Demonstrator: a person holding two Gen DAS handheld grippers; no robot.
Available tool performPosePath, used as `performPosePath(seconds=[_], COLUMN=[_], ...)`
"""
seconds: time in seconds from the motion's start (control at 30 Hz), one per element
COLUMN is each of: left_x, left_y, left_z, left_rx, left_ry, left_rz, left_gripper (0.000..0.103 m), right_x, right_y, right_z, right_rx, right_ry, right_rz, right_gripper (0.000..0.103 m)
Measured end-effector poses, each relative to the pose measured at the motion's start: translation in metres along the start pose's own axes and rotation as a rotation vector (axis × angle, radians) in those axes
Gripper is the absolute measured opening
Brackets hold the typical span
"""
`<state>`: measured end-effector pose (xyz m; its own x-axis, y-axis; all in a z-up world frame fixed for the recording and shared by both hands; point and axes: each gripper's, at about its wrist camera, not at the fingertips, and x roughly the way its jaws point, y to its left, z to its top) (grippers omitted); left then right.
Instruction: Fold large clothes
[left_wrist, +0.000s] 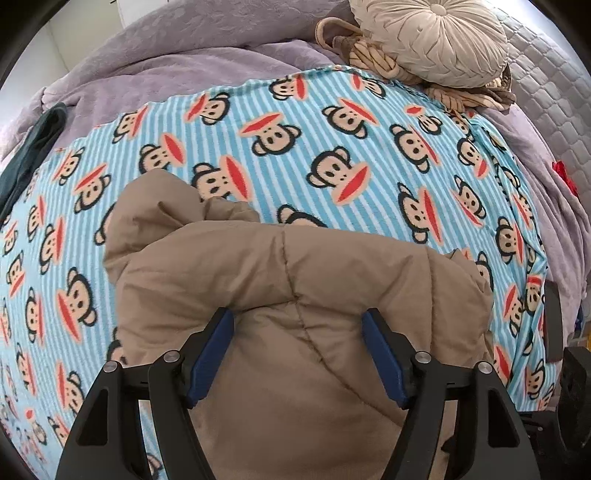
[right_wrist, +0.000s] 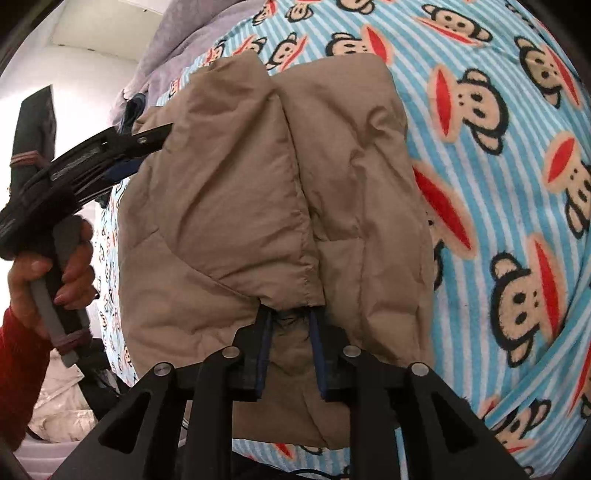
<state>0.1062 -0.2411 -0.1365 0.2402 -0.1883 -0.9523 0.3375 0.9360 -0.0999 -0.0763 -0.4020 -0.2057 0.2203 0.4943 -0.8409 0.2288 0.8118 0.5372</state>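
A tan puffer jacket (left_wrist: 295, 369) lies folded on a blue striped monkey-print blanket (left_wrist: 332, 147). In the left wrist view my left gripper (left_wrist: 295, 317) points steeply down, and its jaws stand wide with a thick roll of the jacket squeezed between the blue pads (left_wrist: 212, 350). The right wrist view shows the jacket (right_wrist: 258, 203) as two padded panels side by side, with the left gripper (right_wrist: 147, 147) at its left edge. My right gripper (right_wrist: 290, 314) sits at the near hem of the left panel. Its jaws stand a narrow way apart, with a dark gap at the tips.
A round pleated cushion (left_wrist: 432, 40) and a knotted rope cushion (left_wrist: 373, 55) lie at the blanket's far edge on a purple bedspread (left_wrist: 166, 55). A dark garment (left_wrist: 29, 147) lies far left. A hand (right_wrist: 55, 258) in a red sleeve holds the left gripper's handle.
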Motion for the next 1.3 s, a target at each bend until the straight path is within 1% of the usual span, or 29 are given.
performPosePath(seconds=[0.23,0.27,0.3,0.33,0.4,0.5,0.63,0.7,0.77,0.9,0.97,1.03,1.1,1.13,1.17,1.23,1.3], left_x=[-0.017,-0.020,-0.022,-0.023,-0.025,-0.022,-0.023,-0.026,-0.026,-0.024,-0.024,-0.025,-0.027,-0.027,-0.027,-0.027,-0.027], left_y=[0.014,0.015,0.017,0.018,0.022,0.027,0.030,0.031,0.032,0.033,0.034,0.036,0.041,0.044,0.048,0.057,0.069], left_z=[-0.015,-0.017,-0.020,-0.022,-0.029,-0.038,-0.043,-0.044,-0.045,-0.049,-0.051,-0.054,-0.057,-0.058,-0.061,-0.064,-0.069], left_rx=[-0.002,-0.001,-0.006,-0.012,-0.029,-0.044,-0.060,-0.069,-0.075,-0.084,-0.097,-0.110,-0.125,-0.132,-0.143,-0.168,-0.207], left_ry=[0.015,0.016,0.016,0.018,0.018,0.045,0.054,0.048,0.049,0.053,0.052,0.053,0.053,0.053,0.057,0.061,0.063], left_rz=[0.046,0.051,0.063,0.071,0.073,0.073,0.069,0.070,0.068,0.059,0.055,0.047,0.023,0.011,-0.009,-0.045,-0.089], left_gripper=[0.073,0.076,0.084,0.103,0.103,0.103,0.103,0.103,0.103,0.103,0.103,0.103,0.103,0.103,0.103,0.103,0.103], right_x=[0.006,0.009,0.008,0.007,0.006,0.001,-0.010,-0.019,-0.031,-0.050,-0.055,-0.056,-0.054,-0.053,-0.051,-0.050,-0.047], right_y=[-0.006,-0.005,-0.004,-0.002,-0.002,-0.002,0.002,0.006,0.011,0.007,0.001,-0.006,-0.012,-0.015,-0.018,-0.021,-0.027], right_z=[0.000,0.001,-0.001,-0.001,0.001,0.005,0.007,0.008,0.011,0.022,0.029,0.034,0.037,0.038,0.038,0.038,0.038], right_rx=[0.029,0.031,0.030,0.026,0.021,0.024,0.011,-0.004,-0.024,-0.022,-0.014,-0.008,0.004,0.008,0.012,0.020,0.035], right_ry=[0.006,0.008,0.010,0.012,0.011,0.013,-0.003,-0.023,-0.056,-0.122,-0.139,-0.139,-0.122,-0.120,-0.117,-0.128,-0.127], right_rz=[0.001,0.000,-0.001,-0.004,-0.005,-0.003,-0.021,-0.024,-0.035,-0.057,-0.078,-0.087,-0.079,-0.076,-0.071,-0.062,-0.034], right_gripper=[0.026,0.026,0.026,0.026,0.028,0.030,0.036,0.040,0.051,0.066,0.081,0.083,0.086,0.093,0.103,0.103,0.103])
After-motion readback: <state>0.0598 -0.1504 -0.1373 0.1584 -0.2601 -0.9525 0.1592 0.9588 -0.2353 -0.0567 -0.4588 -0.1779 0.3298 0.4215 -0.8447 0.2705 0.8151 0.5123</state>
